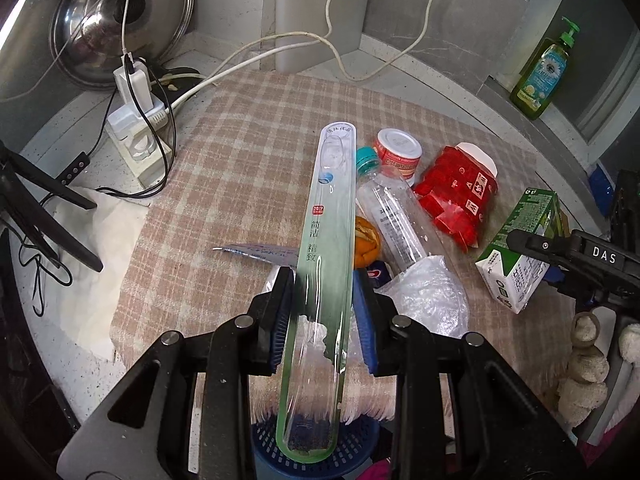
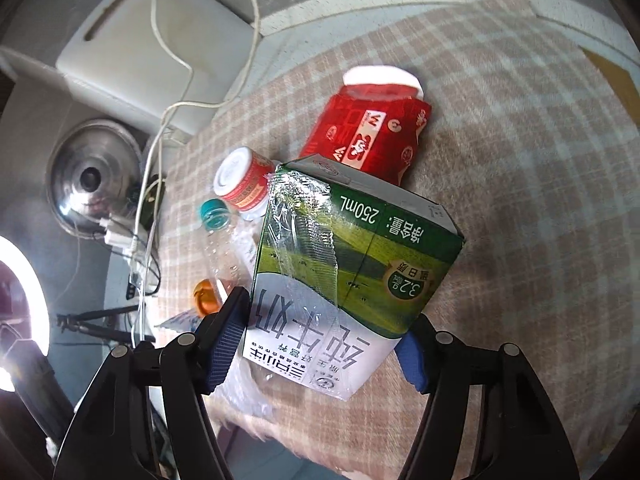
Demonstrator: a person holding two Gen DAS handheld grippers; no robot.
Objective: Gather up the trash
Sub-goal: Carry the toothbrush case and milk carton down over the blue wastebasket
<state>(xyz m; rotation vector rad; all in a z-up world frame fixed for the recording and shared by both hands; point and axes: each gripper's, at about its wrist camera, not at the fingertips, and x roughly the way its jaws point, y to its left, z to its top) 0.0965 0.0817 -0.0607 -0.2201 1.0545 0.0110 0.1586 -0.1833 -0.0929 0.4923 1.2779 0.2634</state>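
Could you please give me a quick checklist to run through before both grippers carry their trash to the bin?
1. Left gripper clamped on the long clear toothbrush package: ok.
2. Right gripper clamped on the green milk carton: ok.
3. Carton lifted clear of the checked cloth: cannot tell.
4. Blue slotted basket under the package's lower end: ok.
5. Remaining trash, clear bottle and red carton, collected: not ok.

Green milk carton [image 2: 352, 280] reads "250mL" and "3.2g" upside down; long clear toothbrush case [image 1: 324, 264] carries the characters "简洁 精致"; right gripper [image 1: 576, 256] body is stamped "DAS".
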